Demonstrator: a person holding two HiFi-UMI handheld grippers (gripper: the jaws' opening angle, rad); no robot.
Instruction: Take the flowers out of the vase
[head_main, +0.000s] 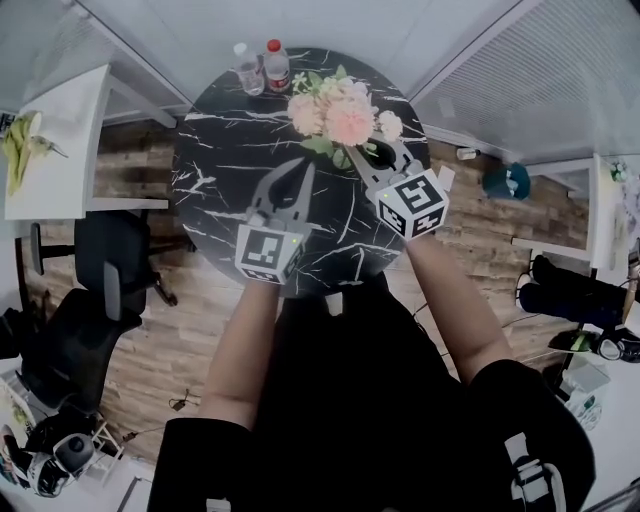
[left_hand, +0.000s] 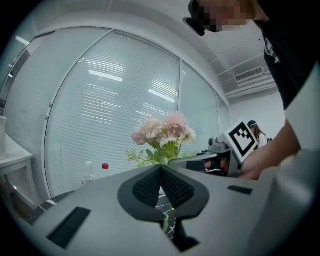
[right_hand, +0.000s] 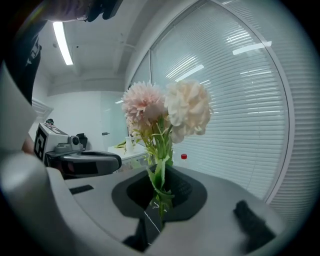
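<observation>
Clamped shut on the green stems (right_hand: 159, 172), the right gripper (right_hand: 160, 192) held the pink flowers (right_hand: 167, 107) upright over the black counter (head_main: 215, 160), stems rising straight from its jaws, while the left gripper (left_hand: 161, 171), closed and empty, hovered nearby on their left.

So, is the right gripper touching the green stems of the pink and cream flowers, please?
Touching. The right gripper view shows the right gripper shut on the green stems.

Clear bottle (head_main: 246, 70), red-cap bottle (head_main: 277, 66) side by side, far edge black marble table (head_main: 215, 170); office chair (head_main: 105, 262) left.
</observation>
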